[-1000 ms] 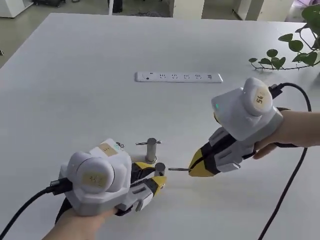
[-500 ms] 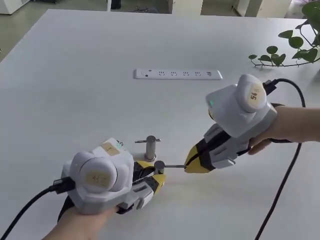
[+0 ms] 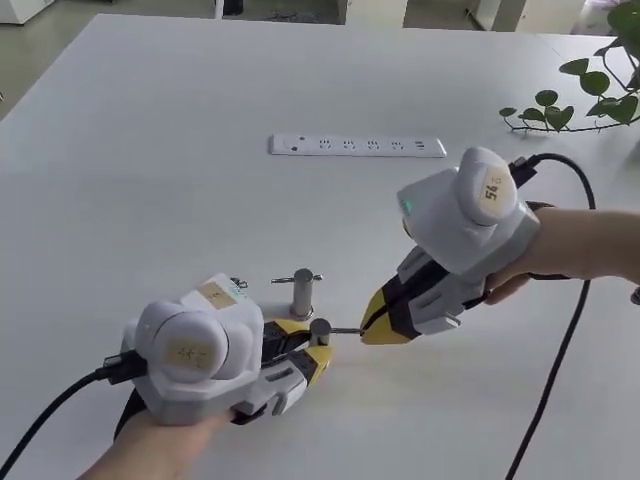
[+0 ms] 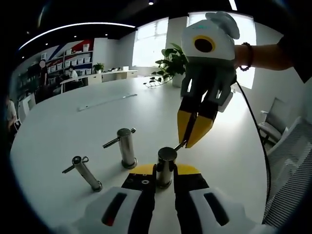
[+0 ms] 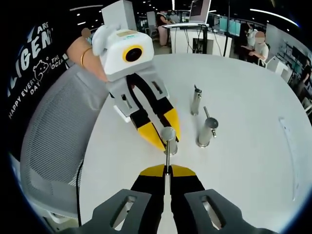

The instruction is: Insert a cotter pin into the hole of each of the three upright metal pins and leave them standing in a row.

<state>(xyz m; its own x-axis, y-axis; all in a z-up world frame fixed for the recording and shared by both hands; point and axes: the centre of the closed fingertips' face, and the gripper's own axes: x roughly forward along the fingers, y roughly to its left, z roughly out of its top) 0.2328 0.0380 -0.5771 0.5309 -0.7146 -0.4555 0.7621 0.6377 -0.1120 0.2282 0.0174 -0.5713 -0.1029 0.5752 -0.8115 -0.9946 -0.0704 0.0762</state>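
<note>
My left gripper (image 3: 316, 350) (image 4: 165, 171) is shut on an upright metal pin (image 3: 320, 329) (image 4: 166, 161) (image 5: 169, 138), holding its shaft near the table. From the right, my right gripper (image 3: 371, 330) (image 5: 167, 170) is shut on a thin cotter pin (image 3: 346, 330) (image 5: 167, 157) (image 4: 178, 145) whose tip touches the held pin's head. A second metal pin (image 3: 301, 292) (image 4: 127, 147) (image 5: 208, 130) stands just behind with a cotter pin through its top. The third pin (image 4: 87, 171) (image 5: 196, 100), also with a cotter pin through it, stands beside that one.
A white power strip (image 3: 356, 147) lies further back on the white table (image 3: 150, 150). A potted plant (image 3: 585, 90) trails over the back right corner. The right gripper's black cable (image 3: 548, 380) hangs down at the right. A grey mesh chair (image 5: 53, 146) stands at the table's edge.
My right gripper has moved left with the cotter pin, and its tip now meets the head of the held metal pin. The left gripper has stayed put.
</note>
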